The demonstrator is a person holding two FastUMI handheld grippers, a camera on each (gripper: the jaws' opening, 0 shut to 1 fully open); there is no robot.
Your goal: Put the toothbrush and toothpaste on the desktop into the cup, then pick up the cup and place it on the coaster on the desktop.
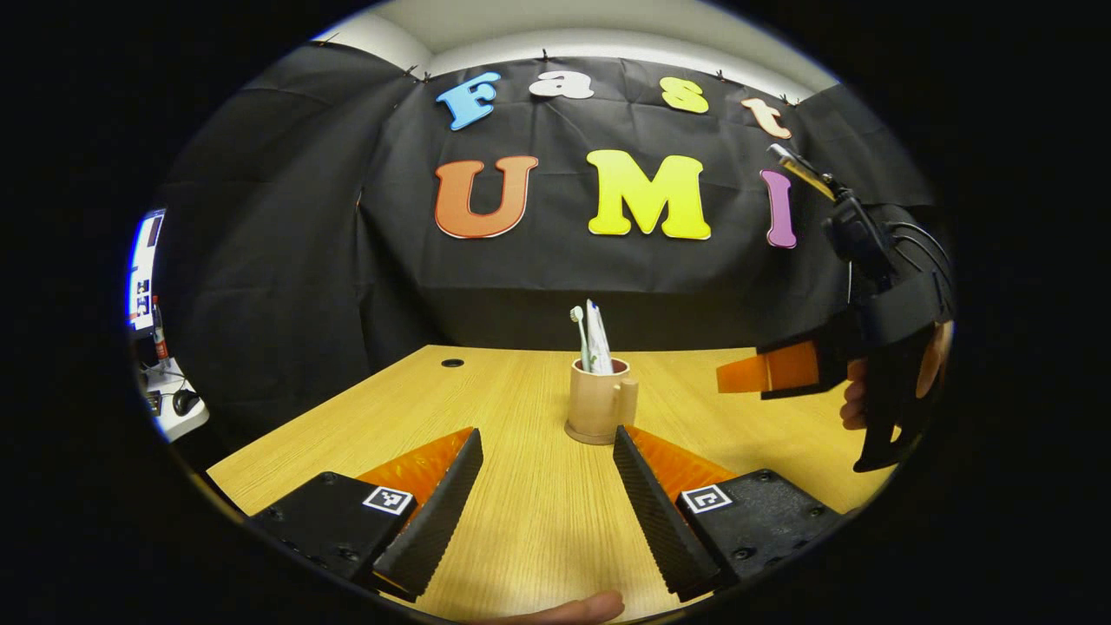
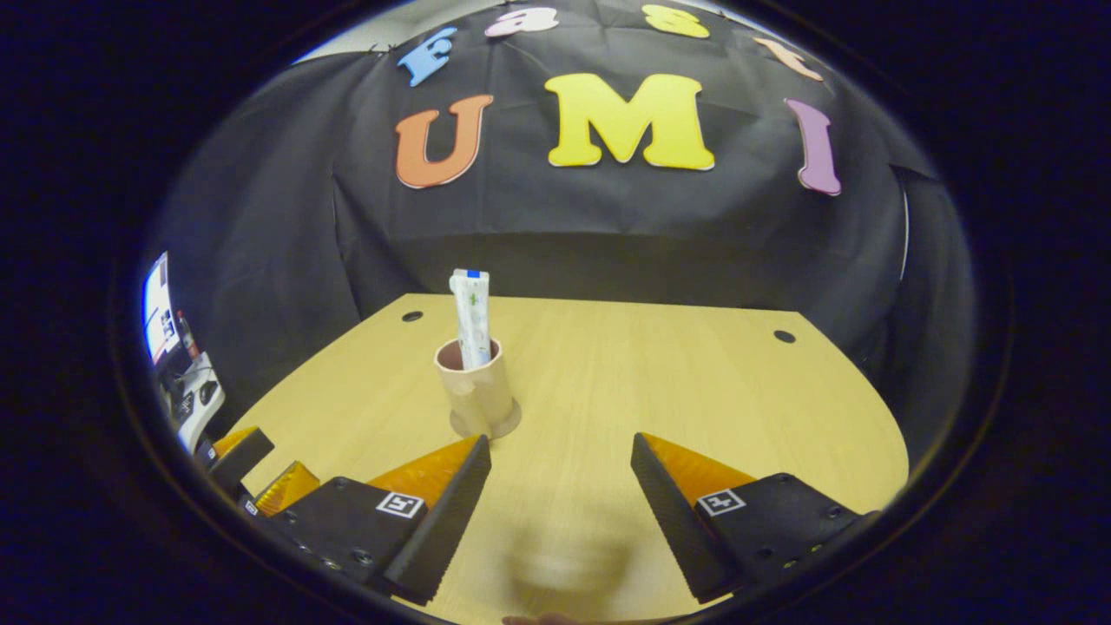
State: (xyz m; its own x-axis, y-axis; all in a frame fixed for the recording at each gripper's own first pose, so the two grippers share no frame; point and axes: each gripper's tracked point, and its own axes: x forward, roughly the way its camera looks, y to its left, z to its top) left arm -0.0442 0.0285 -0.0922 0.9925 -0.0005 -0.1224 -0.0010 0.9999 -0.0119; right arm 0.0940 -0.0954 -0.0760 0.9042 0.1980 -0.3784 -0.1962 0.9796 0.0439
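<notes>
Tan plastic, handled, the cup stands upright on a round coaster of much the same colour, near the middle of the table — at 12 o'clock from the left gripper. Toothbrush and toothpaste stand in it, leaning on the rim, so the task looks finished. Both sets of jaws are spread wide and hold nothing; the left gripper's sit just short of the cup, the handle toward them. In the right gripper view the cup lies at 11 o'clock of the right gripper. Bare wood runs all round the cup, its edges well apart — plenty of room to back away without knocking it.
</notes>
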